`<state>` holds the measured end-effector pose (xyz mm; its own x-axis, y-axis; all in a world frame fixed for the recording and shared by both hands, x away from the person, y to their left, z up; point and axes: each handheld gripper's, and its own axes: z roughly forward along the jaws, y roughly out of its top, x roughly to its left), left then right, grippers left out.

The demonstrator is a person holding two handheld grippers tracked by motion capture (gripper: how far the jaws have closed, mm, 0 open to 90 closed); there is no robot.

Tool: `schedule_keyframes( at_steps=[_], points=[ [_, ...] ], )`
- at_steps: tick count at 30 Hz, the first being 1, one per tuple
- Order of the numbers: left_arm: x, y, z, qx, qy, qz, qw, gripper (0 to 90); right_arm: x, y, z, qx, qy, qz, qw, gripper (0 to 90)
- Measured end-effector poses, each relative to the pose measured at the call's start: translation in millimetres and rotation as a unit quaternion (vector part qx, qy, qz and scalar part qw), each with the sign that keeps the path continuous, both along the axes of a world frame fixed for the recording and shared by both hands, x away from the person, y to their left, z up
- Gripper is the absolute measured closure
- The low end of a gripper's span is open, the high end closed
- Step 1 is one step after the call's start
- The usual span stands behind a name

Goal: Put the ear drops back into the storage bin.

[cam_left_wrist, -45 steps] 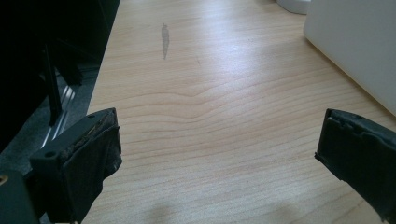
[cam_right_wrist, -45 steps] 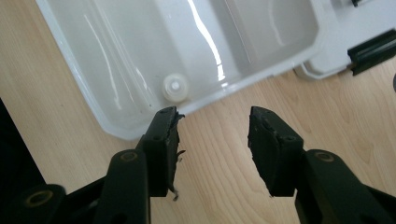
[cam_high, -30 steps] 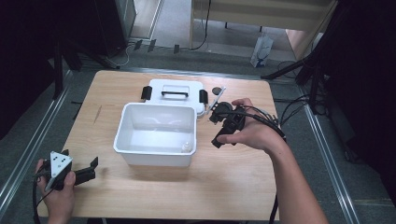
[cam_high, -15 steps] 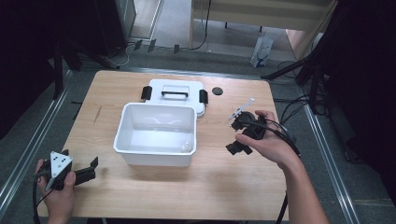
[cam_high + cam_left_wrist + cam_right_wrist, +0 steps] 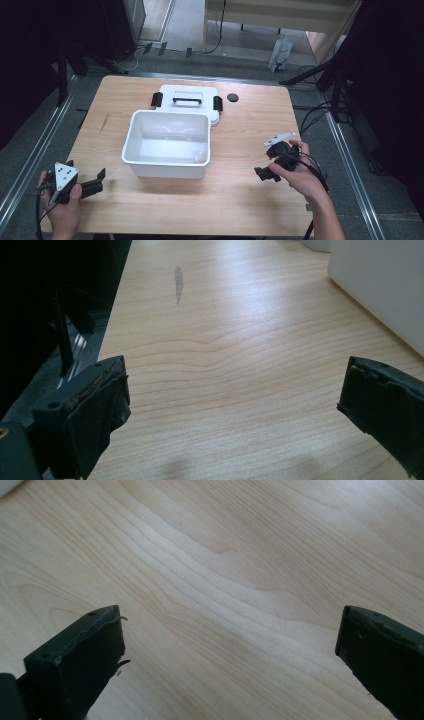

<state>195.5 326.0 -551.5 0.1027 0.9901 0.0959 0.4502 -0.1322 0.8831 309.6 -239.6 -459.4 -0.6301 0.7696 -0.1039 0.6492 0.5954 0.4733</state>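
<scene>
Standing by the table here, going left to right: the left gripper (image 5: 95,180) sits at the near left corner of the wooden table (image 5: 250,125), held in the person's left hand (image 5: 62,205), jaws spread wide with nothing but bare wood grain between them, and its grey three-cornered plate facing up. Just to its right, near but not touching, is the white plastic bin (image 5: 167,145). It's a deep rectangular tub with rounded corners and a thick rolled rim, open on top, glossy inside, and it looks empty apart from a small pale glint near the front right corner that I can't make out. Behind it, tucked right against its back edge, lies the matching white lid (image 5: 187,100), flat, with a black handle across the top and black latches at both ends. A little dark round thing (image 5: 232,97) lies on the table just right of the lid. Far right, well apart from the bin, the right gripper (image 5: 262,172) is in the person's right hand (image 5: 295,172), jaws also wide apart over plain wood, gripping nothing.
</scene>
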Motion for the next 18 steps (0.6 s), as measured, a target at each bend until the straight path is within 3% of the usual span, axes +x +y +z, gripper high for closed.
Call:
schedule_keyframes(
  at_steps=[7,18],
  points=[
    [-0.2,-0.3,0.0,0.001,-0.001,0.001,1.0,0.3,-17.8,-26.8,-32.5,0.042,-0.048,-0.033,0.9974,0.0],
    [-0.2,-1.6,-0.4,0.004,-0.005,0.003,1.0,0.3,-48.4,-65.4,-68.0,0.11,-0.103,-0.085,0.9848,0.0]
  ],
)
